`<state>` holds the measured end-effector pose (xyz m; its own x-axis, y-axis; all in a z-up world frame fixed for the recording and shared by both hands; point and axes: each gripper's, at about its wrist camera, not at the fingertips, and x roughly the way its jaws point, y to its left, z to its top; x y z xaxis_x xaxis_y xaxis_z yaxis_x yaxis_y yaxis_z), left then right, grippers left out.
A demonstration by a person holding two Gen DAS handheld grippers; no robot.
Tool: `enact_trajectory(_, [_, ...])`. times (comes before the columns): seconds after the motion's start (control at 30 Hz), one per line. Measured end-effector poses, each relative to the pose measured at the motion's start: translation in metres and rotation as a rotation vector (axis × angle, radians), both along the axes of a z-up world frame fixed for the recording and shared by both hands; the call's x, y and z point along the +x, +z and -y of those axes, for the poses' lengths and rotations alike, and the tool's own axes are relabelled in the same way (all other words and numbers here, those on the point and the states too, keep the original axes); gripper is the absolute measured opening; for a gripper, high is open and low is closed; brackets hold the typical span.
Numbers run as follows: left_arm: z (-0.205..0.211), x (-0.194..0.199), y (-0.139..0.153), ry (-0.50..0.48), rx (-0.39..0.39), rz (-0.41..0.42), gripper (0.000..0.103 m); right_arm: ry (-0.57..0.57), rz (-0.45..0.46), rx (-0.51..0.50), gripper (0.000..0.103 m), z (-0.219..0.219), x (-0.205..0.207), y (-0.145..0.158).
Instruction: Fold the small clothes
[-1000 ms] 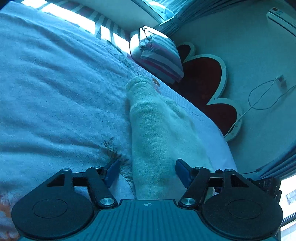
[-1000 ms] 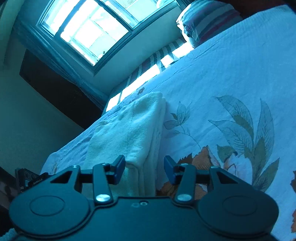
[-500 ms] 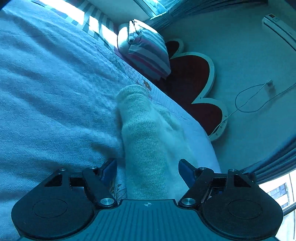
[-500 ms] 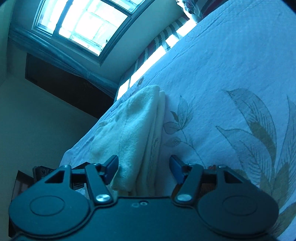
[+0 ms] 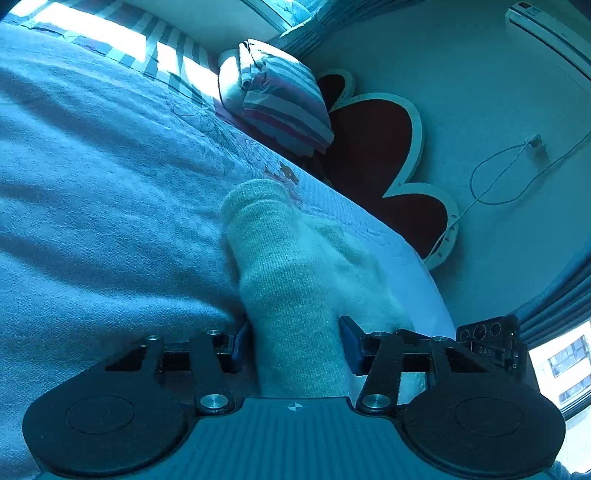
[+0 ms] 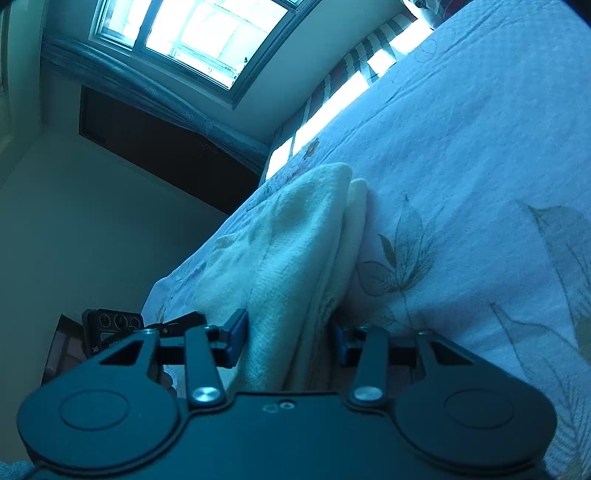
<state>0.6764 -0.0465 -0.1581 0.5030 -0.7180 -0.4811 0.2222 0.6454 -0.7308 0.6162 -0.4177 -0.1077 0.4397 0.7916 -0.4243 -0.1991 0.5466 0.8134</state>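
A pale cream knitted garment (image 5: 291, 280) lies folded in a long thick strip on the bed. My left gripper (image 5: 293, 345) is open, its blue pads on either side of one end of the strip. In the right wrist view the same garment (image 6: 295, 251) shows several stacked layers. My right gripper (image 6: 290, 338) is open and straddles the other end, with the left pad against the cloth. The far end of the garment rests on the bed cover in both views.
The bed cover (image 5: 92, 192) is light with leaf prints (image 6: 402, 258). A striped pillow (image 5: 280, 103) leans on a dark red flower-shaped headboard (image 5: 373, 147). The bed's edge runs right of the garment (image 5: 417, 269). A window (image 6: 207, 33) lies beyond the bed.
Both grippers have moved forward onto the garment's ends, so the cloth now fills the gap between each pair of pads. The pads have narrowed a little around it.
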Motion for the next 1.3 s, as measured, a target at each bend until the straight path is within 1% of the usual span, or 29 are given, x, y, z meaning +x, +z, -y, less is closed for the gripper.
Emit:
enact_trajectory(0.07, [0.003,-0.003,0.002,0.013,0.028,0.019,0.043,-0.003,-0.004,0.000,0.040,0.001,0.000,0.001])
enact_trajectory(0.17, [0.015,-0.009,0.014,0.024,0.123,0.062,0.038,-0.015,0.021,-0.049,0.036,-0.002,-0.005,0.007])
enact_trajectory(0.3, [0.025,-0.023,0.038,0.030,0.236,0.151,0.033,-0.031,0.099,-0.137,0.031,-0.013,-0.018,0.022])
enact_trajectory(0.4, [0.029,-0.036,0.061,0.031,0.282,0.237,0.032,-0.042,0.173,-0.176,0.030,-0.019,-0.034,0.038])
enact_trajectory(0.53, [0.023,-0.063,0.097,0.054,0.285,0.355,0.032,-0.054,0.298,-0.237,0.029,-0.026,-0.063,0.067])
enact_trajectory(0.67, [0.012,-0.096,0.129,0.071,0.293,0.445,0.032,-0.065,0.398,-0.249,0.029,-0.031,-0.092,0.097])
enact_trajectory(0.87, [-0.024,-0.144,0.169,0.120,0.276,0.530,0.032,-0.041,0.539,-0.275,0.029,-0.063,-0.142,0.148])
enact_trajectory(1.0, [-0.061,-0.173,0.187,0.151,0.280,0.566,0.032,-0.015,0.603,-0.289,0.029,-0.099,-0.166,0.172])
enact_trajectory(1.1, [-0.093,-0.191,0.193,0.170,0.286,0.572,0.032,0.002,0.620,-0.275,0.029,-0.126,-0.178,0.183])
enact_trajectory(1.23, [-0.140,-0.211,0.194,0.194,0.310,0.562,0.032,0.032,0.627,-0.258,0.029,-0.171,-0.190,0.190])
enact_trajectory(1.3, [-0.164,-0.219,0.191,0.204,0.323,0.554,0.032,0.047,0.618,-0.237,0.029,-0.194,-0.195,0.187])
